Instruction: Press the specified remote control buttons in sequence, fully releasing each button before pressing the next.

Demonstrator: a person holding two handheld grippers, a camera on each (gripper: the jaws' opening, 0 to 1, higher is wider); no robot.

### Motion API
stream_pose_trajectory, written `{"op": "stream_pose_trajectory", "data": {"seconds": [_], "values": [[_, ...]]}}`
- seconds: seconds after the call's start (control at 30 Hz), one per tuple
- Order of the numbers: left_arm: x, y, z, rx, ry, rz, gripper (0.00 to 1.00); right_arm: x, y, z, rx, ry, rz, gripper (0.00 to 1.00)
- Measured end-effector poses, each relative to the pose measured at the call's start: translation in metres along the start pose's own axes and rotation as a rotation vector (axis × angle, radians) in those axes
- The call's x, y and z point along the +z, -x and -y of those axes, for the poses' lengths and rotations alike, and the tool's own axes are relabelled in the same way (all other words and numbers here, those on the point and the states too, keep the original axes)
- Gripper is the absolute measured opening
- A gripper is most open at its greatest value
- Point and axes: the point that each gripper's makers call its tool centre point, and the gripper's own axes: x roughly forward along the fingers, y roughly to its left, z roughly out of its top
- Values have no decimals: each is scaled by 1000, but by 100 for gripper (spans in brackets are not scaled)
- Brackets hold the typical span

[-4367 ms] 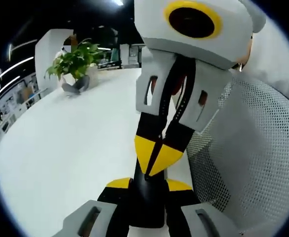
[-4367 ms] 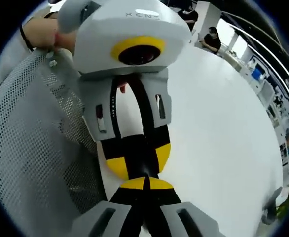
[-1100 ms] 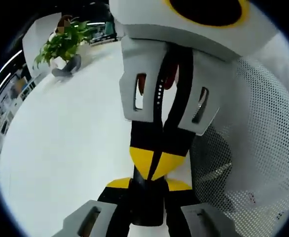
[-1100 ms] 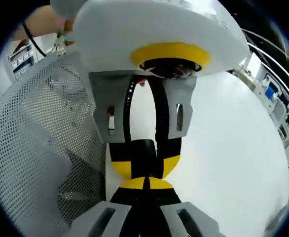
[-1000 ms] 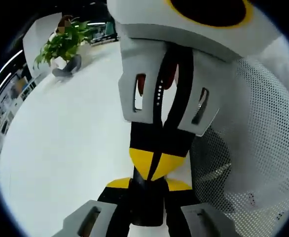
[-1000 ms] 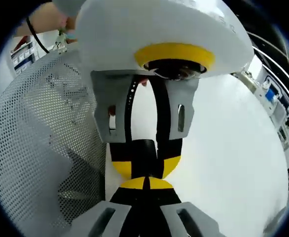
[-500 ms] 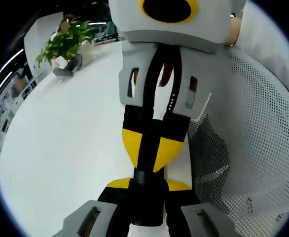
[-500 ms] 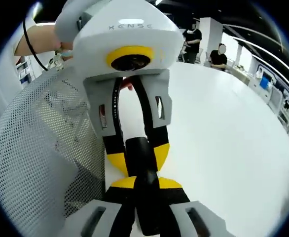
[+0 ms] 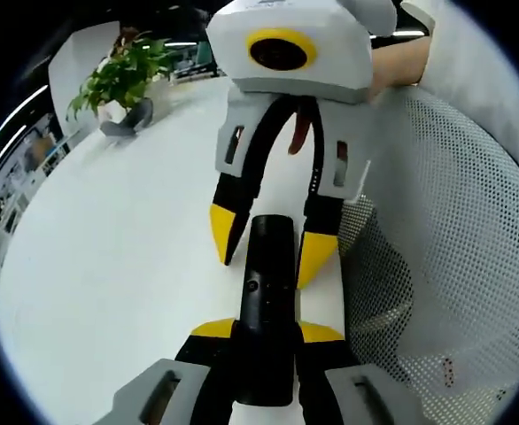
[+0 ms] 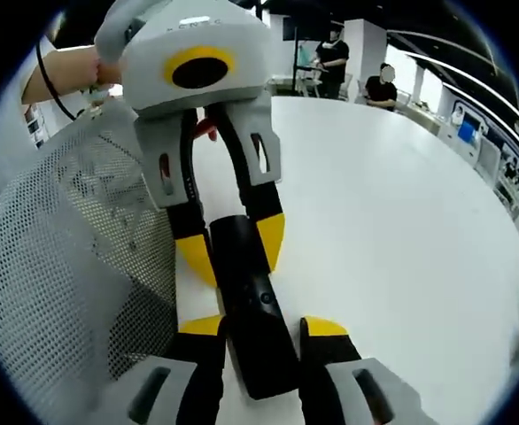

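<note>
One counter (image 9: 109, 266), white, smooth and matte, broad with a curved far edge. Beside it, white perforated mesh chair back (image 9: 454, 248), curved, dotted with fine round holes; same mesh at left in right gripper view. Potted plant (image 9: 122, 75) with green leaves at far end of counter.

Left gripper (image 9: 266, 332): grey plastic body, black jaws with yellow tips, jaws closed on near end of remote control (image 9: 267, 301). In right gripper view, left gripper (image 10: 228, 239) enters from above, its yellow tips on either side of remote's far end.

Right gripper (image 10: 264, 329): same build, jaws spread apart, yellow tips on either side of remote without visibly clamping it. In left gripper view, right gripper (image 9: 264, 248) enters from above, jaws splayed around remote's far end.

Remote control: slim black bar, rounded corners, glossy, lying flat on counter near chair-side edge, small round buttons on top face (image 10: 264, 299). Labels too small to read.
</note>
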Motion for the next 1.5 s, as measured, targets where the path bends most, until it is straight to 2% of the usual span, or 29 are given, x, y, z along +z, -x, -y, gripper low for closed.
{"op": "stream_pose_trajectory", "data": {"seconds": [0.07,0.17,0.27,0.33,0.5,0.67,0.83,0.93,1.03,1.13,1.2,1.27,1.3,1.33,1.4,1.47,1.5], "values": [[0,0,0,8,26,24,24,-1,1,-2,6,-5,-3,26],[0,1,0,17,42,53,24,0,0,-3,8,55,-15,24],[2,0,-1,31,49,69,25,1,0,-5,3,75,-21,23],[3,0,-2,34,124,86,27,2,0,-4,4,59,-12,23],[4,6,-8,41,264,96,46,0,0,0,-7,57,-13,21],[19,31,-17,109,343,215,58,0,0,0,-5,45,-6,21],[23,54,-25,210,387,294,67,0,0,0,-2,33,0,22],[25,64,-28,235,429,351,68,0,-1,0,-7,43,-2,22],[25,72,-33,280,446,379,76,0,0,0,-10,36,0,22],[33,89,-45,376,456,470,85,0,0,0,-11,36,1,22],[41,103,-50,429,464,554,91,0,-1,1,-10,37,2,22],[53,121,-55,487,458,669,100,0,0,0,-10,37,3,22],[56,128,-56,504,455,699,100,0,0,0,-9,36,3,22],[58,139,-58,539,467,756,100,0,0,0,-10,36,3,22],[60,150,-60,577,468,806,100,0,0,0,-10,35,3,22],[62,171,-61,638,454,904,100,0,0,0,-11,35,2,22],[61,177,-61,661,453,926,100,-1,0,0,-11,35,2,22]]}}
